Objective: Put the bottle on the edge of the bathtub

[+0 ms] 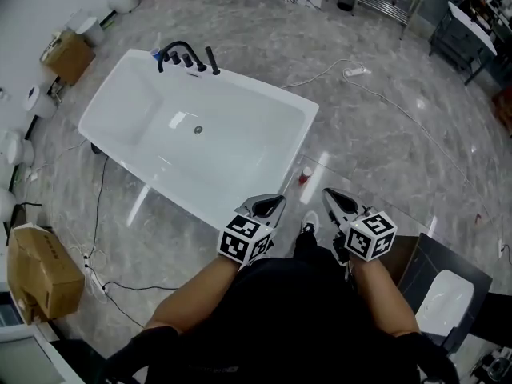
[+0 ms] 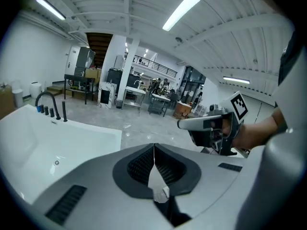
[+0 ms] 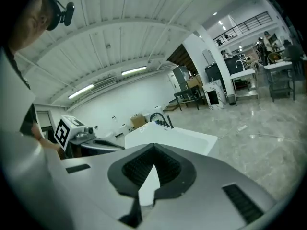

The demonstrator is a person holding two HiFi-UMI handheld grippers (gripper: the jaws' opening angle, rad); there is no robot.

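A white bathtub (image 1: 240,182) stands on the marble floor, with a black faucet set (image 1: 186,57) on its far rim. A small red bottle (image 1: 305,174) stands on the floor just off the tub's near right corner. My left gripper (image 1: 276,202) and right gripper (image 1: 328,193) hover side by side close to my body, above the floor near the bottle, both shut and empty. In the left gripper view the jaws (image 2: 153,145) meet with nothing between them, with the tub (image 2: 43,143) at left and the right gripper (image 2: 211,126) beside. In the right gripper view the jaws (image 3: 153,148) are likewise shut.
Cardboard boxes (image 1: 42,272) (image 1: 68,55) sit left of the tub, with cables (image 1: 100,238) trailing over the floor. A power strip (image 1: 356,72) and its cord lie beyond the tub. A dark board with a white basin (image 1: 442,296) is at the lower right.
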